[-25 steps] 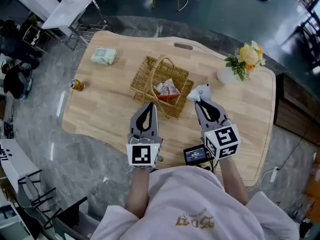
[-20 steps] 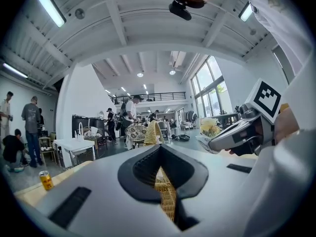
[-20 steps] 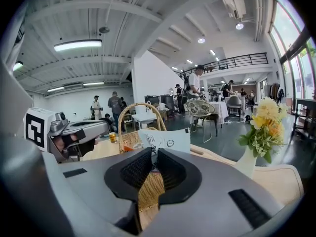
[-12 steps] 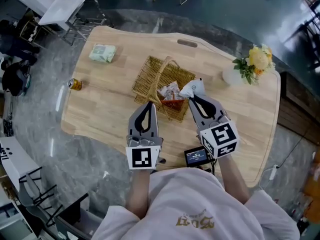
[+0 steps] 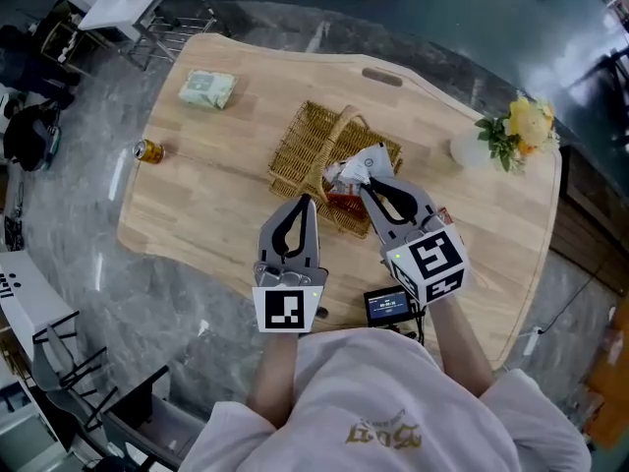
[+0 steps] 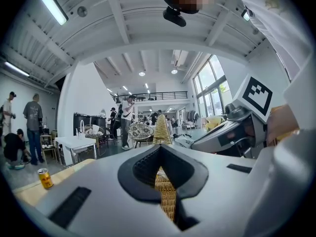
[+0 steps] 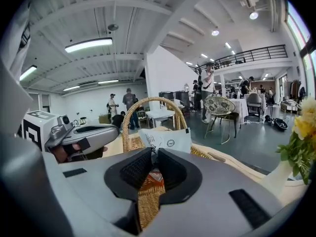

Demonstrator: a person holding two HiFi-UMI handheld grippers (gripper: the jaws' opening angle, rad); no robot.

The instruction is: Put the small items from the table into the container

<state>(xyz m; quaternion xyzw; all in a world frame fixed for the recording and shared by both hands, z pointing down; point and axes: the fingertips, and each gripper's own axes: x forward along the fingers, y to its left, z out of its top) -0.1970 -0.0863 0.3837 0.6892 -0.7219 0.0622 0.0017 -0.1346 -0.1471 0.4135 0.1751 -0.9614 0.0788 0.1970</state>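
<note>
A wicker basket [image 5: 314,146] with a hoop handle stands in the middle of the wooden table [image 5: 216,214]; a red snack packet [image 5: 342,203] lies inside it. My right gripper [image 5: 369,170] is shut on a white paper packet [image 5: 368,159], held over the basket's near right part. In the right gripper view the white packet [image 7: 167,139] sticks up from the pads in front of the basket handle [image 7: 129,117]. My left gripper [image 5: 300,207] hovers just short of the basket's near edge, shut and holding nothing. A green packet [image 5: 206,89] and a small can [image 5: 148,150] lie at the left.
A white vase of yellow flowers [image 5: 511,134] stands at the table's right end. A small black device with a lit screen [image 5: 386,305] sits by the near edge. Chairs, a white table and several people fill the room beyond.
My right gripper has carried the white packet leftwards, from beside the basket's right edge to over the basket. The left gripper has hardly shifted.
</note>
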